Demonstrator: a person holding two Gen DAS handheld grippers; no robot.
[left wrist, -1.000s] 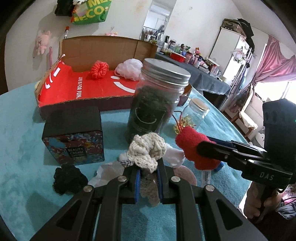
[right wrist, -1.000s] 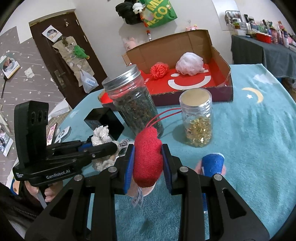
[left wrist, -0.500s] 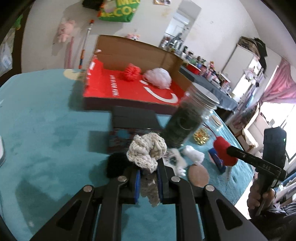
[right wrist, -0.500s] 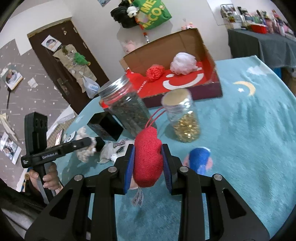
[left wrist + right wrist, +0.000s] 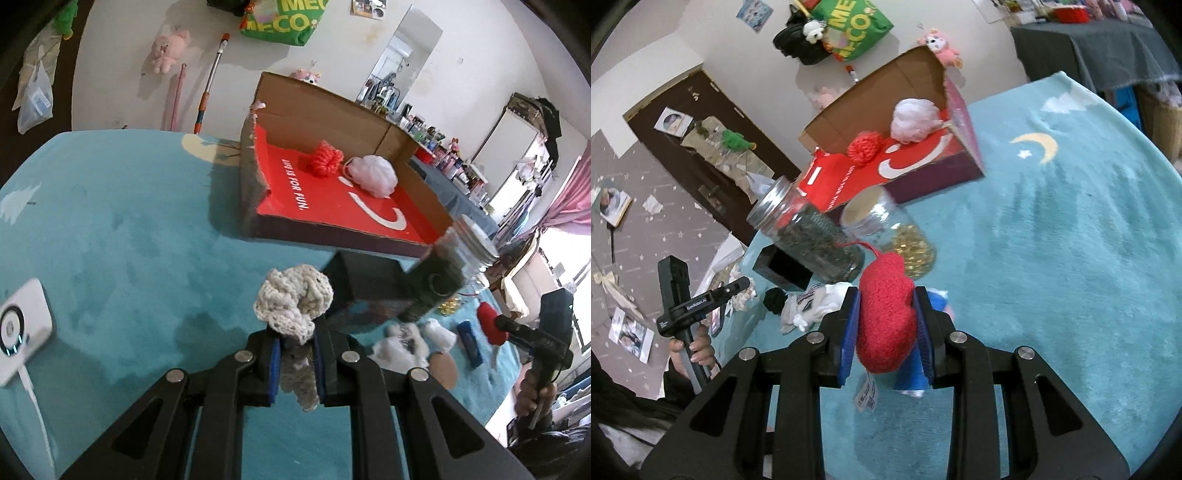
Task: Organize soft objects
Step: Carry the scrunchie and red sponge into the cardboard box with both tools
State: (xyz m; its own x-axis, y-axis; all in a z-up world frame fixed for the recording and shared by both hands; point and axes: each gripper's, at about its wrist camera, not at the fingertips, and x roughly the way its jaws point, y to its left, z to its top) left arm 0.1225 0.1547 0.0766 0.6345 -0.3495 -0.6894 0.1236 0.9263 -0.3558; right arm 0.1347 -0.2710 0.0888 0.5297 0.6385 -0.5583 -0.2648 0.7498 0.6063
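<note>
My left gripper (image 5: 295, 363) is shut on a cream crocheted scrunchie (image 5: 293, 297) and holds it above the teal table, left of and before the open red cardboard box (image 5: 332, 206). The box holds a red crocheted scrunchie (image 5: 325, 160) and a pale pink mesh pouf (image 5: 373, 175). My right gripper (image 5: 886, 328) is shut on a red plush heart (image 5: 886, 310) with red strings and a tag, raised above the table. The right gripper with the heart also shows in the left wrist view (image 5: 491, 326). The box also shows in the right wrist view (image 5: 897, 166).
A tall jar of dark leaves (image 5: 809, 236), a small jar of gold capsules (image 5: 897, 236) and a black box (image 5: 783, 267) stand before the red box. A black scrunchie (image 5: 774, 301), a white soft toy (image 5: 816, 302) and a blue item (image 5: 934, 299) lie nearby. A white device (image 5: 20, 328) sits at the left.
My left gripper has swung left and up with the cream scrunchie, away from the jars. My right gripper has lifted and tilted with the red heart, farther from the left one.
</note>
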